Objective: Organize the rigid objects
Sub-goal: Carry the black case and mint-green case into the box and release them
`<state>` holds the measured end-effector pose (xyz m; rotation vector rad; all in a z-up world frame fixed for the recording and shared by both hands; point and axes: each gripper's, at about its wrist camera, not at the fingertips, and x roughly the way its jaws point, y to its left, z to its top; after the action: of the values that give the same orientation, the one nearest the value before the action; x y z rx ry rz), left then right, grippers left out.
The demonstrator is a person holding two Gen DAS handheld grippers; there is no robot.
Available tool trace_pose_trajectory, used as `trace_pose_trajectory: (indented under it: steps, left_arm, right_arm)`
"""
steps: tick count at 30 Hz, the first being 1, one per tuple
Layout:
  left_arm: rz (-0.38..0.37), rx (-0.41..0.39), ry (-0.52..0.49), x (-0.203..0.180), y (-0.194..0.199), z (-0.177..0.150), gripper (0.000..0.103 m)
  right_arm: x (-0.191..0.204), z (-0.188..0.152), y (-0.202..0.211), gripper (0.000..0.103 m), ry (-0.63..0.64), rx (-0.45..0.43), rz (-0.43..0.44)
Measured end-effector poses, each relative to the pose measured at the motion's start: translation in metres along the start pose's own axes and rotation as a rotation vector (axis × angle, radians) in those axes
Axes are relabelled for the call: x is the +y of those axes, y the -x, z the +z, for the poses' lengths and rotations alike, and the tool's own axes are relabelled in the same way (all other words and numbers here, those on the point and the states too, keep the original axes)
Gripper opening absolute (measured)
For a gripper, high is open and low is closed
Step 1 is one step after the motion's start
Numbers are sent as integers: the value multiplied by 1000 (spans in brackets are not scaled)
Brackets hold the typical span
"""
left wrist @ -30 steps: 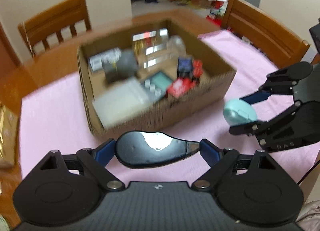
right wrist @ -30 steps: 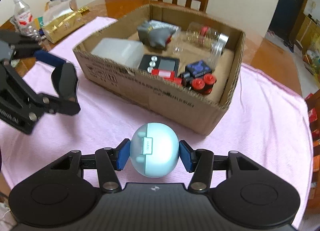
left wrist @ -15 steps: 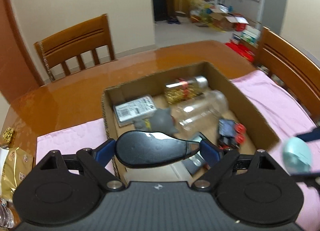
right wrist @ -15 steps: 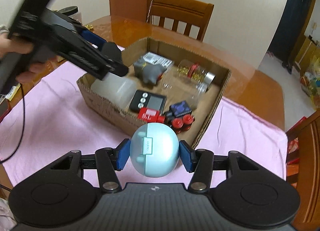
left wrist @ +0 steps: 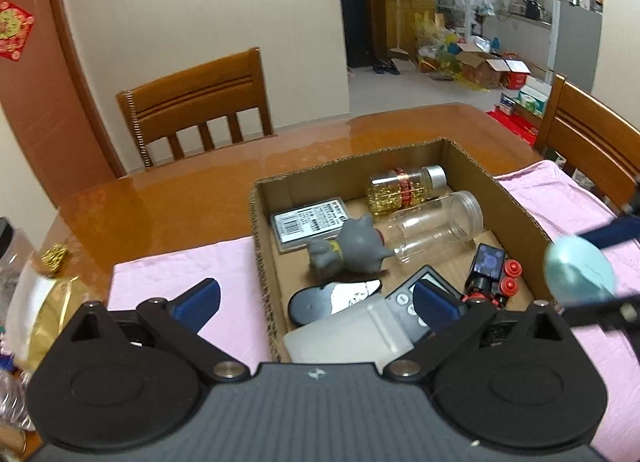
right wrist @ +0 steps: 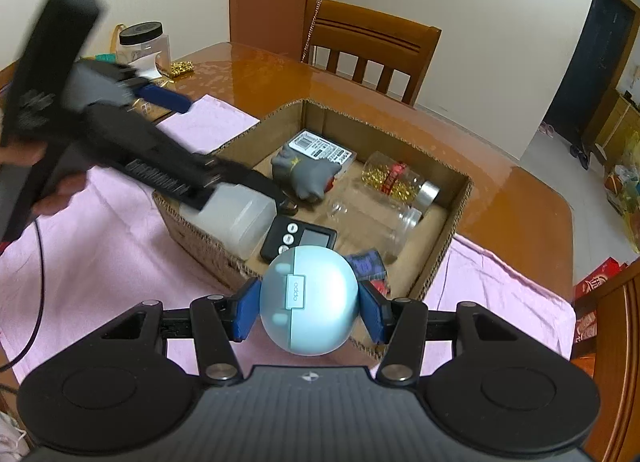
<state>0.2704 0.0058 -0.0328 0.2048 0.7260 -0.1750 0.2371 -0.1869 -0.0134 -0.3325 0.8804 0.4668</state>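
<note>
Pale blue case clamped between the blue pads of the right gripper, held above the near wall of the box, at 6 o'clock of it in the right wrist view. In the left wrist view, same case at 3 o'clock, over the box's right rim.

Left gripper above the box's near left corner, jaws opening, nothing pressed between the pads. Below them, inside the box, a black mouse lying free on the floor beside a white container.

Elsewhere in the box: grey toy at centre, barcode card at 11 o'clock, clear jar on its side, gold-filled jar at 1 o'clock, black timer, toy train at 4 o'clock.

Box on a pink cloth over a wooden table. Chair at 11 o'clock beyond the table.
</note>
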Motion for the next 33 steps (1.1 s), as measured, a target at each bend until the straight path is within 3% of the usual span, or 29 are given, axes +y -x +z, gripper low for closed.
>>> trace_pose_trajectory:
  steps: [13,25,27,29,33]
  left_arm:
    - [25,-34,169,26,34,-23,102]
    - [40,-23,217,34,39,-31,102]
    - [40,-23,221,34,40,-31,102]
    - [42,-24,221,31,42,-31,102]
    - [45,-23,218,30,41,-27,102]
  right_arm:
    - [-15,55,-53,58,-35,20,33]
    - [-12,74,-116,58,-61,111,46]
    - [-13,76,-114,68,-68,89,39]
    - [-14,78,-108,91,-71,52,10]
    - [-22,82,-91,100,-89,12,-22]
